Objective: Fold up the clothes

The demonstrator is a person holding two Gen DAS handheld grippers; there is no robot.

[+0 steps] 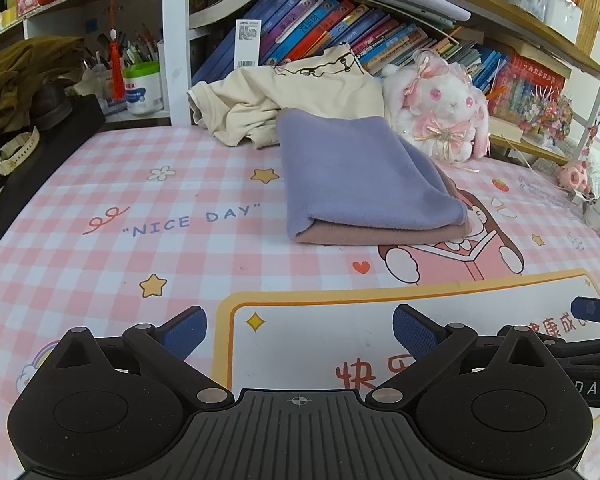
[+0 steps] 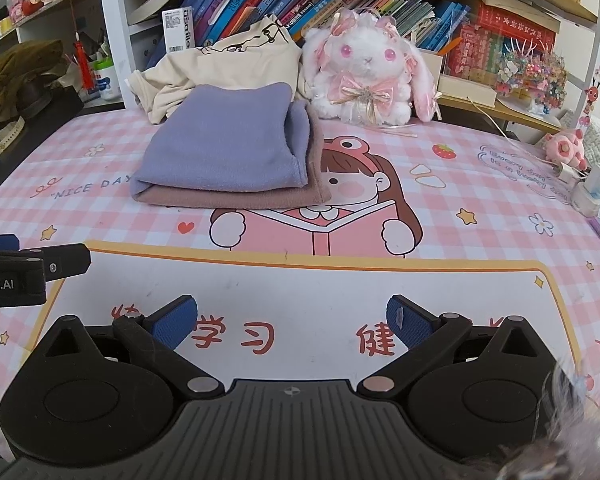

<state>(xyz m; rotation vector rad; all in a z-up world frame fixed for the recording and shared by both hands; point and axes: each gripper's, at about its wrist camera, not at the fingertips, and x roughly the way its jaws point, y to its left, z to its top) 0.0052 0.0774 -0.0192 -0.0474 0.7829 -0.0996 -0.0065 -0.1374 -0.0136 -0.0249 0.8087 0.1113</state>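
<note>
Left gripper (image 1: 300,330) spread and empty, low over the mat (image 1: 148,240); right gripper (image 2: 292,322) likewise spread, holding nothing, just beside it. Well ahead, purple cloth (image 2: 220,144) folded atop pink cloth (image 2: 236,198), seemingly done. Behind, touching the stack, cream shirt (image 1: 276,96) still crumpled. Likely risks: dragging the shirt forward across the stack and undoing those folds; snagging the plush rabbit (image 2: 364,76) just beside
</note>
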